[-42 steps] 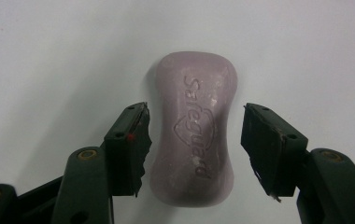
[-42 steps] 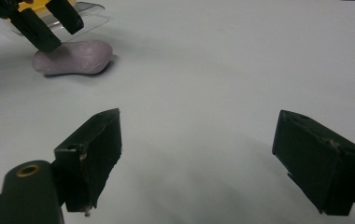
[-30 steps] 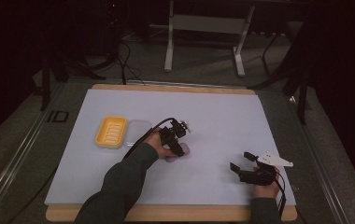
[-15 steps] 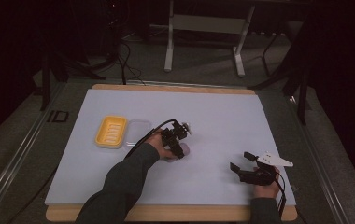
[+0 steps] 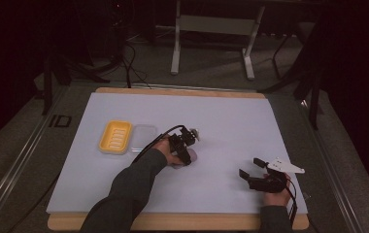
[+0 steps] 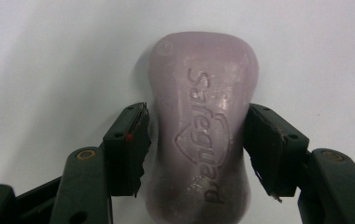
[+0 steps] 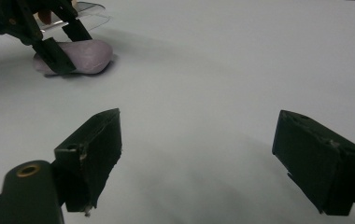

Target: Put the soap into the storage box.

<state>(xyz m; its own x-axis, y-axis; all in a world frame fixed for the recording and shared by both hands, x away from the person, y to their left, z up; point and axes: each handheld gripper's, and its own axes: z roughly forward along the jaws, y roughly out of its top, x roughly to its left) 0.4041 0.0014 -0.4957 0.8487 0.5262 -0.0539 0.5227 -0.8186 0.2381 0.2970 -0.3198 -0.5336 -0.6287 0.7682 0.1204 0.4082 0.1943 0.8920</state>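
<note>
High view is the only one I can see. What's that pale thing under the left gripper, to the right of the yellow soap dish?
Observer: A pale purple bar of soap, lying flat on the table, with Safeguard embossed on its top.
Operator: Is the gripper around it?
Observer: Yes. The left gripper straddles the bar's narrow waist, one pad at each side. I cannot tell whether they press on it.
Operator: And the right gripper, anything in it?
Observer: No. The right gripper stands wide open, with white table surface between its jaws.
</note>
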